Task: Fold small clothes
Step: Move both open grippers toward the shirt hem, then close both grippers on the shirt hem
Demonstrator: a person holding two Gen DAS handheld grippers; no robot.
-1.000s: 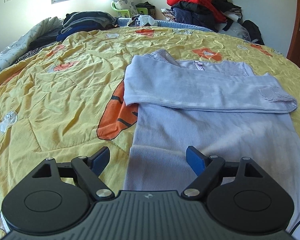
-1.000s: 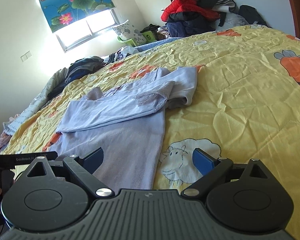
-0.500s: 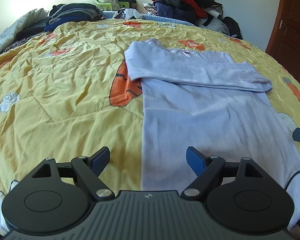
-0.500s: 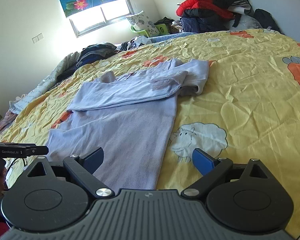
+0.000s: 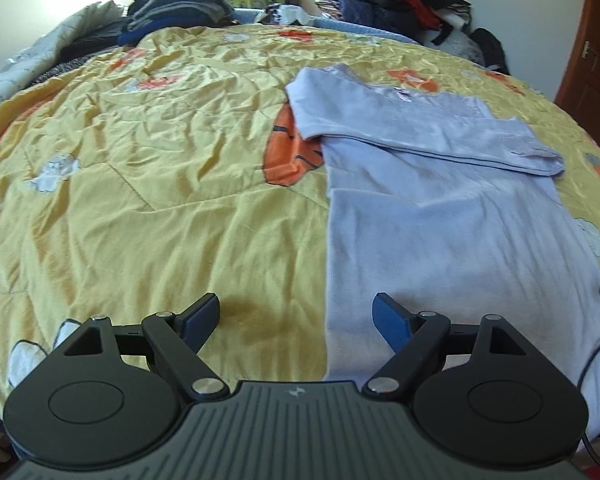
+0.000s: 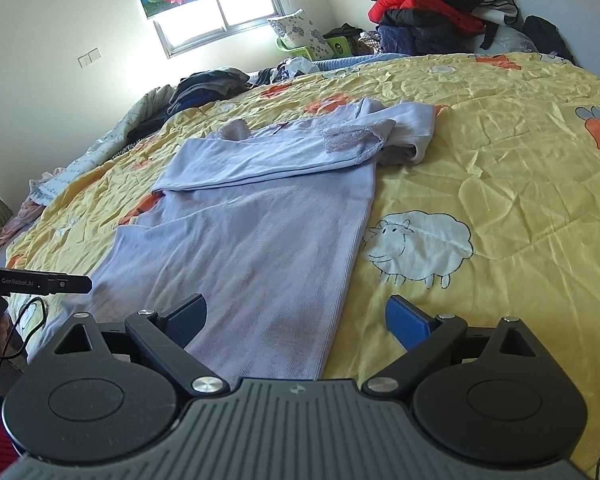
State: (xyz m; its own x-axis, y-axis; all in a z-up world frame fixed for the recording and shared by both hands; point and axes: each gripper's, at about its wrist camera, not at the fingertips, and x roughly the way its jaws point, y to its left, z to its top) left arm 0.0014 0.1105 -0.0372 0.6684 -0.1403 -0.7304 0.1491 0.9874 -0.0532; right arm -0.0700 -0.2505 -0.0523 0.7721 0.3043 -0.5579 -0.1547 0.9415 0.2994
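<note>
My left gripper (image 5: pixel 296 316) and right gripper (image 6: pixel 296 314) both hang with jaws spread, holding nothing, each straddling one side edge of the top (image 5: pixel 440 224) near its hem, placed, I judge, to pinch the two bottom corners. The top lies flat on the quilt (image 5: pixel 140 184), sleeves (image 6: pixel 268 160) crossed over its chest, ready to fold upward.

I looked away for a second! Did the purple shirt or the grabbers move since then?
Both grabbers slid back toward the bottom hem. The left gripper and right gripper each straddle a bottom corner of the lavender shirt, jaws wide, gripping nothing. The shirt kept its sleeves folded across on the yellow quilt.
</note>
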